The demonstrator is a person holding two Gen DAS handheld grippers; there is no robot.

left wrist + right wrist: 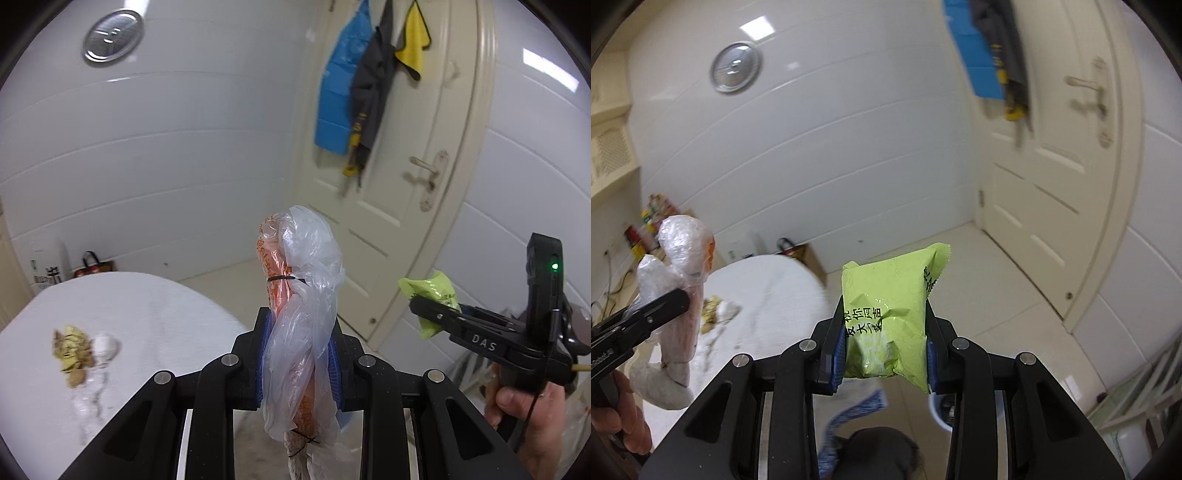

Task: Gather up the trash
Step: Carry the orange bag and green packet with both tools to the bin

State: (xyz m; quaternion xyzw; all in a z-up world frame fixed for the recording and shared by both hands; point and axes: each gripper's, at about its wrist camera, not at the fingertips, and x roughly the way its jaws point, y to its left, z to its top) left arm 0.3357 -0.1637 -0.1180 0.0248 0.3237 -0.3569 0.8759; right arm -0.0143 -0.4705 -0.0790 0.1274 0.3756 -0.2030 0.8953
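Above a white round table [122,314], 2 grippers each carry 1 piece of trash.

Behind them stand the pale wall and 1 cream door [399,192] hung with 1 blue bag [340,96], dark clothing and 1 yellow cloth [413,48]; nothing blocks either claw. The left gripper [300,354] is clamped on 1 clear plastic bag [306,295] wrapped around something orange, standing up between its pads. The right gripper [886,347] pinches 1 green snack packet [890,314]. On the table lie crumpled scraps [83,354], blurred.
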